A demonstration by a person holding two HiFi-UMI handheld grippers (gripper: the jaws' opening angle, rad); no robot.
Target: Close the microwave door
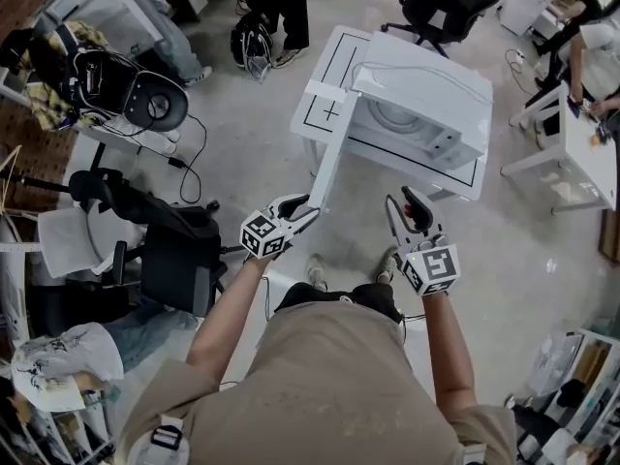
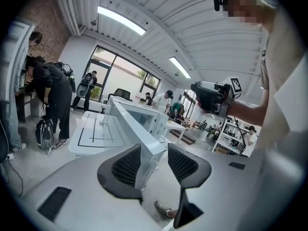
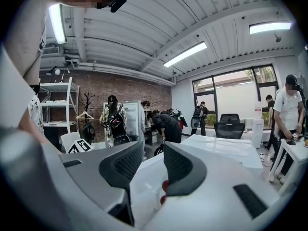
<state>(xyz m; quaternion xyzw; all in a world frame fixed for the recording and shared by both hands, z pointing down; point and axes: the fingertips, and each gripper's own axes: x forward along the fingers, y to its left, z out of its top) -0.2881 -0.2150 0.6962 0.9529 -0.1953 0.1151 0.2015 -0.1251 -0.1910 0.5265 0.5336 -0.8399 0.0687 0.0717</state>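
Note:
A white microwave [image 1: 426, 105] sits on a low white table [image 1: 329, 51] marked with black lines. Its door [image 1: 329, 153] is swung wide open toward me. My left gripper [image 1: 302, 211] is at the door's free end. In the left gripper view the door's edge [image 2: 139, 129] stands between the wide-apart jaws of that gripper [image 2: 154, 155], close to the left pad, with a gap to the right pad. My right gripper [image 1: 405, 211] hovers open to the right of the door, in front of the microwave, holding nothing. In the right gripper view its jaws [image 3: 153, 162] frame a white surface [image 3: 216, 148].
A black office chair [image 1: 441, 3] stands behind the table and another black chair [image 1: 165, 231] is at my left. A small white table [image 1: 572, 153] with people beside it is at the right. People stand at the back left. Cables [image 1: 194, 163] lie on the floor.

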